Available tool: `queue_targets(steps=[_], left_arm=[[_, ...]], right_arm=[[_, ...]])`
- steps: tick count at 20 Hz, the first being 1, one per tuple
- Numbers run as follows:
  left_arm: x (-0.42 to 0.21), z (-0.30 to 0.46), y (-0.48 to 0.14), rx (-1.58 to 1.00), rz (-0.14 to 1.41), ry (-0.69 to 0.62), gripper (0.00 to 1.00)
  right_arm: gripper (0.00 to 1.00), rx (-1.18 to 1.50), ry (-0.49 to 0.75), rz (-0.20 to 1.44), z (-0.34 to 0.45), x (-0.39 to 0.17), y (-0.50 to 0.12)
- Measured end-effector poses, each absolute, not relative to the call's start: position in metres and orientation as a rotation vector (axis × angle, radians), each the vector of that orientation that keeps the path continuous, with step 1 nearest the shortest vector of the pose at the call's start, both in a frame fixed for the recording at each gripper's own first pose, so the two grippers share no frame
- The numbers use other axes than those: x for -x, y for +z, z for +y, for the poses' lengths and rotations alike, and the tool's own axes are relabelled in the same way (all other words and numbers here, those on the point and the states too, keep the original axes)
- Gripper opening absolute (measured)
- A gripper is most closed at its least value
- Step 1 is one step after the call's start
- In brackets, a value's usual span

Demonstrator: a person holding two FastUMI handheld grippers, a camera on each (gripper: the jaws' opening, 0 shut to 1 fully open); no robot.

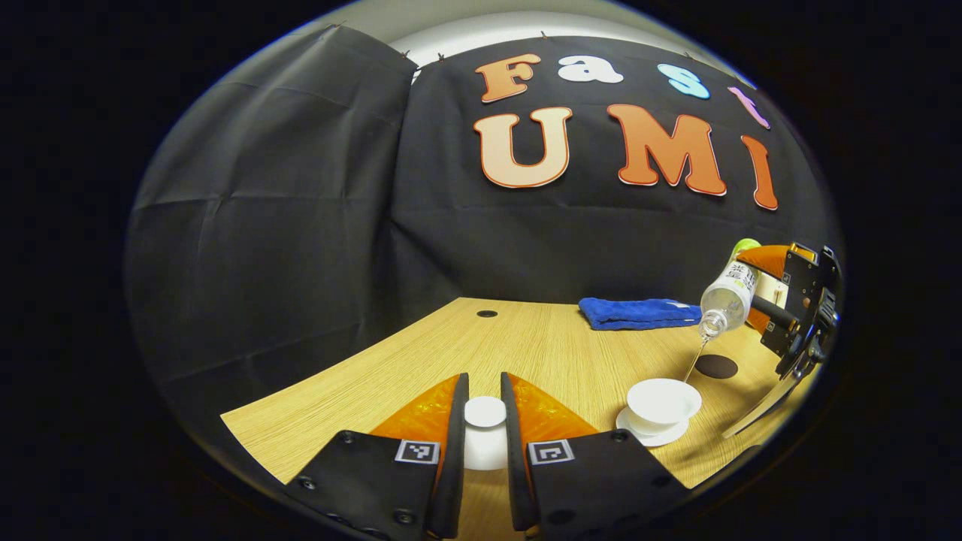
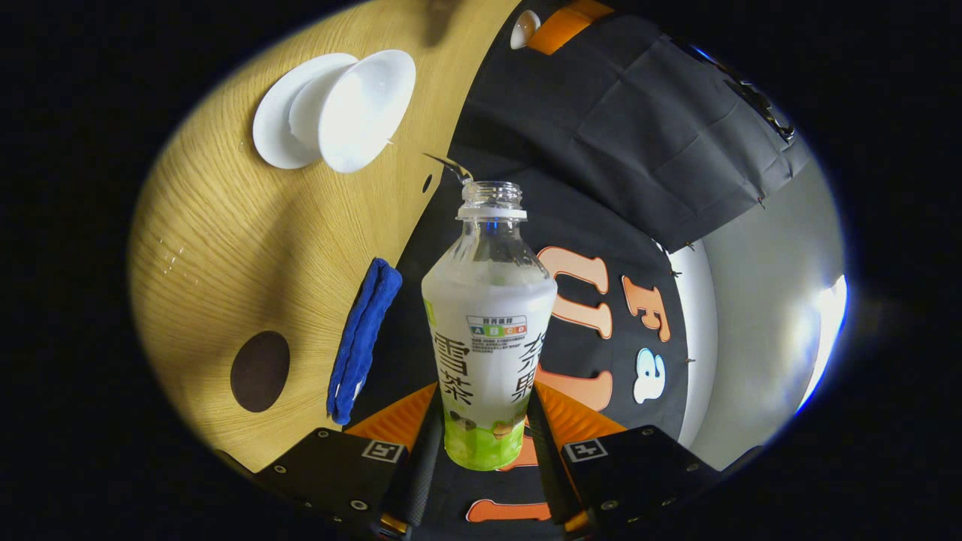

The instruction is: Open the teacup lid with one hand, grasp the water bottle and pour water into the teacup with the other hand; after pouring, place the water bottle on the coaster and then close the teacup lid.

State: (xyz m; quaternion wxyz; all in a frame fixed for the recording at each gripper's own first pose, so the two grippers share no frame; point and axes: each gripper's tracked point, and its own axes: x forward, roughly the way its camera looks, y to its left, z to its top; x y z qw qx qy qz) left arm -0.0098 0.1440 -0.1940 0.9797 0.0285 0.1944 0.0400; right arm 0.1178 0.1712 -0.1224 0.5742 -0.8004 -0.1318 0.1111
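Two tools: one bottle [image 2: 487,323] pouring, one lid [image 1: 485,412] held.

A white teacup [image 1: 663,400] on a white saucer [image 1: 652,434] is seen on a pale wood-grain table [image 1: 541,346], and a white lid [image 1: 485,412] is seen left of the teacup. Beyond the teacup, a dark brown round coaster [image 1: 715,366] and a blue towel [image 1: 639,312] are seen. The water bottle [image 2: 488,330] above the teacup is clear, with a white label turning green at its base.

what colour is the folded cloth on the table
Blue. The folded cloth lies on the wooden table, clearest in the left gripper view.
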Motion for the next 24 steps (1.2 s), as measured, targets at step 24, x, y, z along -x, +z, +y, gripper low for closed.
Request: queue_targets(steps=[24], left_arm=[[0.018, 0.153, -0.190, -0.055, 0.393, 0.087, 0.29]], right_arm=[[0.62, 2.017, 0.218, -0.522, 0.195, -0.121, -0.078]])
